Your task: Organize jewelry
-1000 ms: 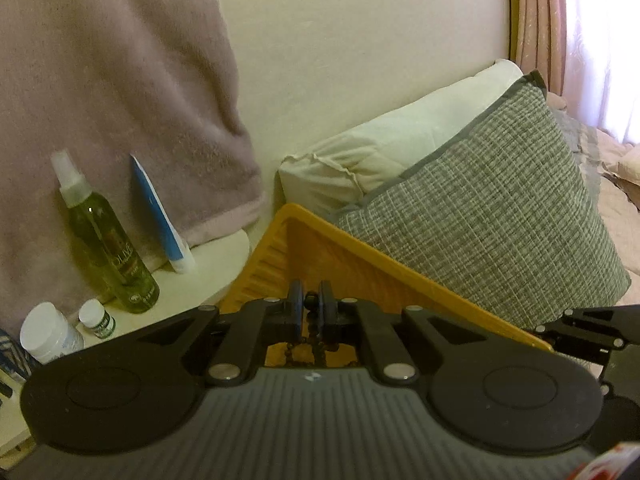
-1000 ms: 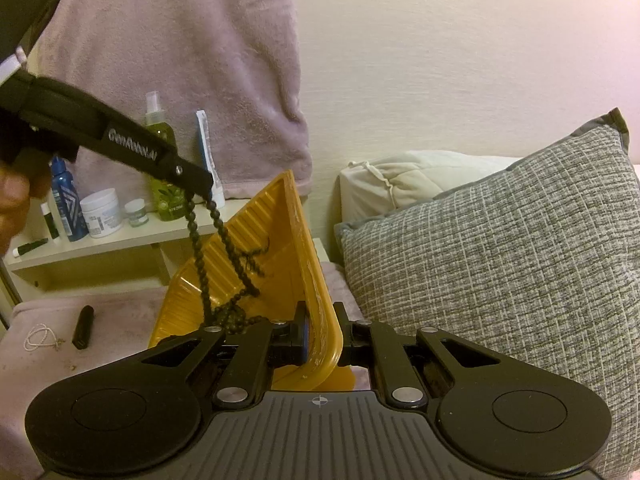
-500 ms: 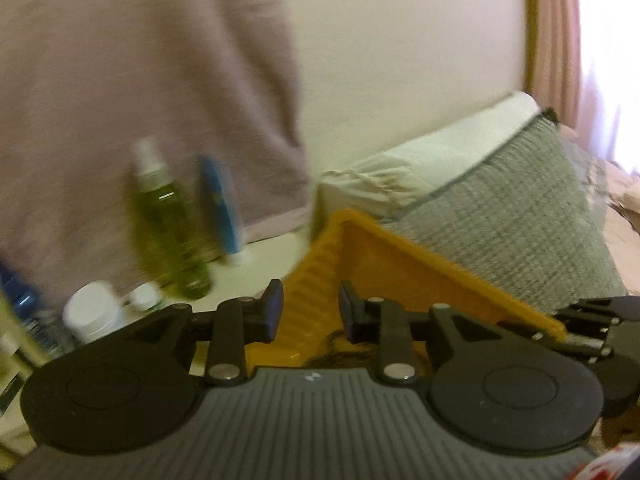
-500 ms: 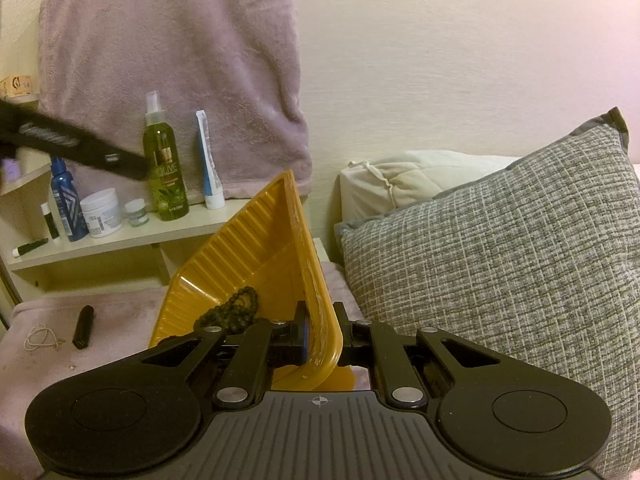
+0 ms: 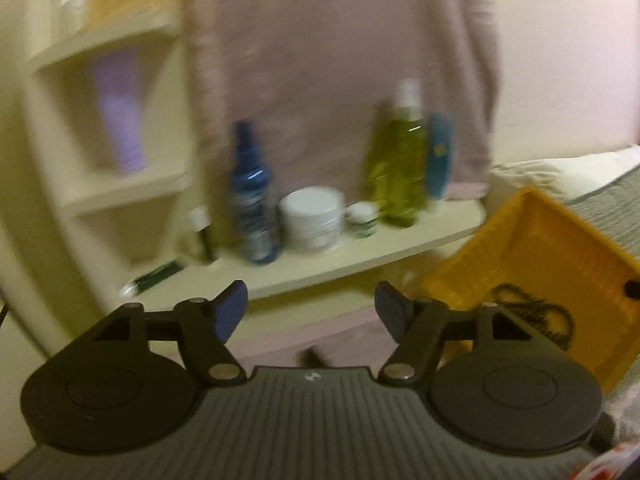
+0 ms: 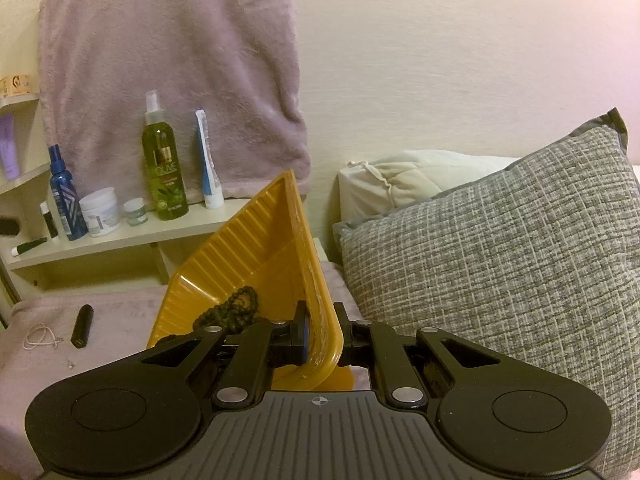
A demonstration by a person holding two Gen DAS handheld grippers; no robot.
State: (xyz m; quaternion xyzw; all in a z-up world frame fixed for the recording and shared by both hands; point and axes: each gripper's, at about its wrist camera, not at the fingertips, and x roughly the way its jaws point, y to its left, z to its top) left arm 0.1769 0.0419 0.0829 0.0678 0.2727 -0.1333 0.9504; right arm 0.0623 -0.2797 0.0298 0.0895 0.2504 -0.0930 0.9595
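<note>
Clamping the near rim of the yellow tray (image 6: pixel 256 264), the right gripper (image 6: pixel 320 338) has its jaws pressed together on the plastic wall and holds the tray tilted up. A dark beaded necklace (image 6: pixel 230 312) lies heaped in the tray's lower corner, just beyond the fingers. The left gripper (image 5: pixel 311 314) has its jaws spread wide, having just been opening, with nothing between its blue pads (image 5: pixel 230 310); the tray and beads sit off to its right. On the pink cover lie a black tube (image 6: pixel 82 326) and a thin chain (image 6: pixel 40 336). Farther back a shelf (image 6: pixel 132 236) carries a green spray bottle (image 6: pixel 164 172), and a pink towel (image 6: pixel 172 60) hangs behind.
</note>
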